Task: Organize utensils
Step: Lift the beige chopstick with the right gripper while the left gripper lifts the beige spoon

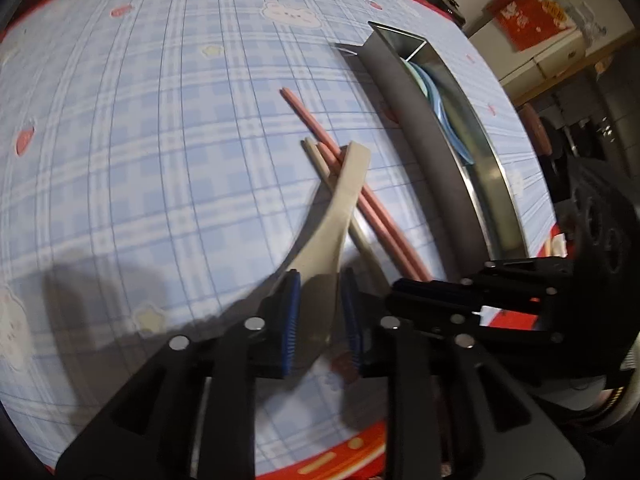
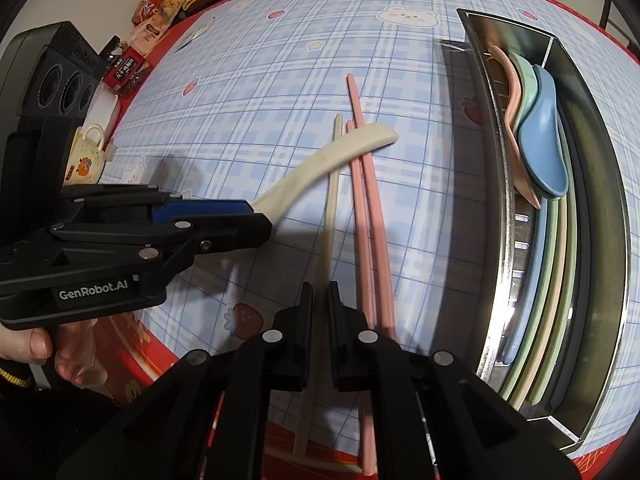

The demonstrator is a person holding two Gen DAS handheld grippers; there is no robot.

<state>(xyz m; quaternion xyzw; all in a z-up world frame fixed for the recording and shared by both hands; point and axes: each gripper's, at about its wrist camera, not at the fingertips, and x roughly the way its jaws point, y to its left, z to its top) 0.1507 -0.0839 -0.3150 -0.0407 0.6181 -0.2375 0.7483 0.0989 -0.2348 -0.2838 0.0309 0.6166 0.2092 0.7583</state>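
Pickup step: left gripper (image 2: pixel 256 216) clamps the cream spoon (image 2: pixel 320 168) at frame centre-left; right gripper (image 2: pixel 318 320) pinched closed, apparently on the cream chopstick (image 2: pixel 332 208). Next: carry spoon to the metal tray (image 2: pixel 500 184) at right.

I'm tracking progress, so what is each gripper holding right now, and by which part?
Left gripper clamps the cream spoon by its bowl end. Right gripper is shut on the cream chopstick, gripped partway along.

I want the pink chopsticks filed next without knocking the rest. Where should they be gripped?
Grip the pink chopsticks at their near ends, coming from above. The cream spoon crosses their far half, and the cream chopstick lies close on one side.
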